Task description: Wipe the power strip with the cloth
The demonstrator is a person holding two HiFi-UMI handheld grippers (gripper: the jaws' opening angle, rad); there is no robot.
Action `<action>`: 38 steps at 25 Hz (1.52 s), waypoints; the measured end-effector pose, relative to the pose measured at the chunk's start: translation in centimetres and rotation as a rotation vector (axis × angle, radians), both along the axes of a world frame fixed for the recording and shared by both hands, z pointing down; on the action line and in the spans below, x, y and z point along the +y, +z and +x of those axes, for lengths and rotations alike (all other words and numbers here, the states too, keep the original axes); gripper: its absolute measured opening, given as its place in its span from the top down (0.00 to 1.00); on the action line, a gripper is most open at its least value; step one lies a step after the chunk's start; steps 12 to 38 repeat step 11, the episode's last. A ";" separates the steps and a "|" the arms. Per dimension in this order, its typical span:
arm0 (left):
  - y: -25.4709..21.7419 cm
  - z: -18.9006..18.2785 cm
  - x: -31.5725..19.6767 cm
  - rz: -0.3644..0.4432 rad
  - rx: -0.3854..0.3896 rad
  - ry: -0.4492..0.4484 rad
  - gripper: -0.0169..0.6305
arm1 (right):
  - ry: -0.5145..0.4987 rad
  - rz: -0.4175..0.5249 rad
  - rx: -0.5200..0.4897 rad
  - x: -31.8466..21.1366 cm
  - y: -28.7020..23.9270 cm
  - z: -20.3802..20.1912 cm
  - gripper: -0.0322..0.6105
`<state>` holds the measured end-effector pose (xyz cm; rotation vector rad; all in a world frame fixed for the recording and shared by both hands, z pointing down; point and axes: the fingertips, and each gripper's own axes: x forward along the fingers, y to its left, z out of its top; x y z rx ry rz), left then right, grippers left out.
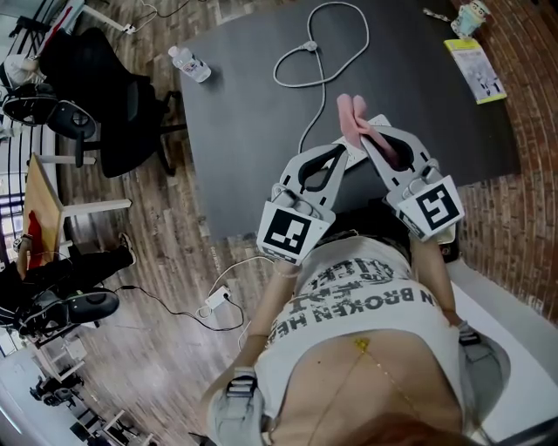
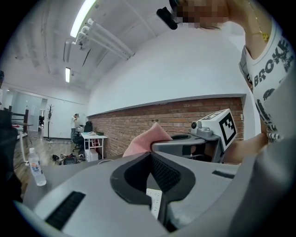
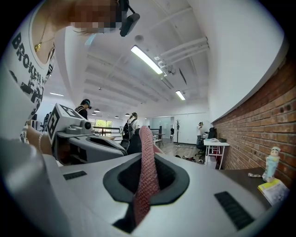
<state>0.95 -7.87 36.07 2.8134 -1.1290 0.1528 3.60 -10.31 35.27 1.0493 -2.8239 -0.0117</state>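
My right gripper is shut on a pink cloth, which sticks out past its tips over the black table. In the right gripper view the cloth runs up between the shut jaws. My left gripper is shut, close beside the right one. The white power strip lies under both grippers near the table's front edge, mostly hidden. A white piece of the power strip shows through the gap behind the left gripper's tips. Its white cable loops across the table.
A water bottle lies at the table's far left corner. A yellow booklet and a small figurine sit at the far right. A black office chair stands left of the table, and a brick wall runs along the right.
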 end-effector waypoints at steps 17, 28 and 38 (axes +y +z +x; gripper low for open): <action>0.0 0.1 0.7 0.010 -0.027 0.007 0.96 | -0.002 0.004 0.027 0.6 0.1 0.0 0.92; 0.0 0.1 0.7 0.010 -0.027 0.007 0.96 | -0.002 0.004 0.027 0.6 0.1 0.0 0.92; 0.0 0.1 0.7 0.010 -0.027 0.007 0.96 | -0.002 0.004 0.027 0.6 0.1 0.0 0.92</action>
